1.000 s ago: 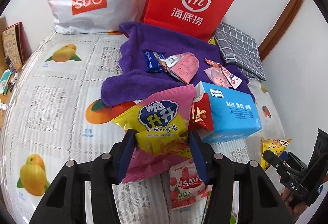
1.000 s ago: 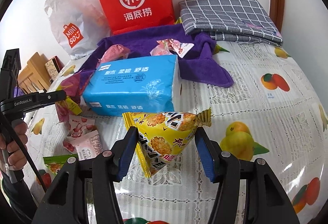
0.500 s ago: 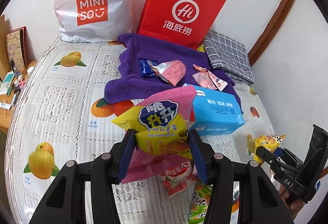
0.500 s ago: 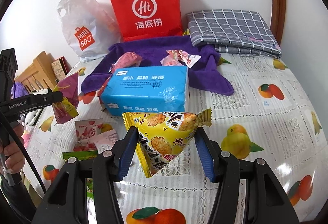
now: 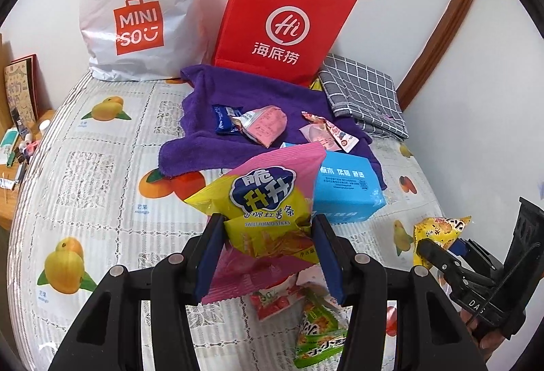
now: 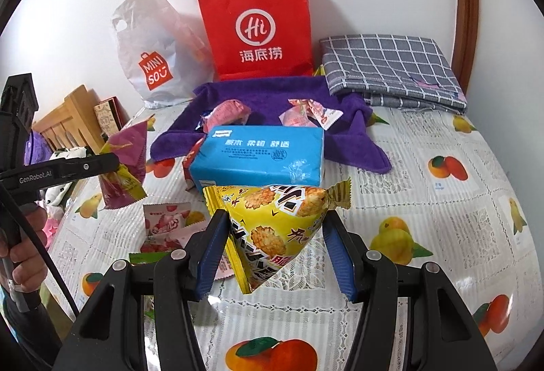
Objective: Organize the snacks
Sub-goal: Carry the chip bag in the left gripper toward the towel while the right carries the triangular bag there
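Observation:
My left gripper [image 5: 267,228] is shut on a pink and yellow sweet potato sticks bag [image 5: 261,197] and holds it above the table; the bag also shows in the right wrist view [image 6: 124,163]. My right gripper [image 6: 273,221] is shut on a yellow rice cracker bag [image 6: 275,221], lifted off the table, and that bag shows in the left wrist view [image 5: 438,231]. Small snack packets [image 5: 261,126] lie on a purple towel [image 5: 217,92]. More packets [image 5: 306,310] lie on the tablecloth under my left gripper.
A blue tissue pack [image 6: 258,157] sits mid-table. A red paper bag [image 6: 258,31] and a white Miniso bag [image 6: 153,51] stand at the back wall. A folded grey checked cloth [image 6: 387,65] lies back right. A wooden rack [image 6: 61,126] stands off the left edge.
Both grippers have risen and pulled back from the table with their bags still held. More of the table and the bags at the back show now.

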`<control>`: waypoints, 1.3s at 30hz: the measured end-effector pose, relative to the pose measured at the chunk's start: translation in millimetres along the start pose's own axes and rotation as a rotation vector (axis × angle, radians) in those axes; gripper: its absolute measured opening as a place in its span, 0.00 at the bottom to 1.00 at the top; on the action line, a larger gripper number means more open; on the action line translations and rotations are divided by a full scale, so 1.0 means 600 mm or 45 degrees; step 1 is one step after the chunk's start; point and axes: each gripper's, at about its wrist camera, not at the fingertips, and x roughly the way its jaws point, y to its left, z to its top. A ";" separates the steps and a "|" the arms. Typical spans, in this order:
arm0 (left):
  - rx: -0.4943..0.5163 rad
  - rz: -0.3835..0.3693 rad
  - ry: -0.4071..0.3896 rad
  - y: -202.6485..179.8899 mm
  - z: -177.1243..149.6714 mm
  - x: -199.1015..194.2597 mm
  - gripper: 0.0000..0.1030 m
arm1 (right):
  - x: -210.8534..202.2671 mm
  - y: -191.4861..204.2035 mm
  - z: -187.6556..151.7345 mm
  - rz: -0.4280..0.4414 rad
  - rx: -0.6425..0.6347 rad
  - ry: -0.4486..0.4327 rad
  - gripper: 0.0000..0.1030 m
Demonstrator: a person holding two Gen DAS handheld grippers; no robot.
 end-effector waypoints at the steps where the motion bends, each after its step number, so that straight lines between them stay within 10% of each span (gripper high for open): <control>1: 0.003 -0.001 0.000 -0.002 0.001 0.001 0.49 | -0.001 0.001 0.002 0.000 -0.004 -0.004 0.55; 39: 0.082 -0.028 0.007 -0.044 0.117 0.027 0.49 | 0.022 0.016 0.123 0.006 -0.040 -0.070 0.54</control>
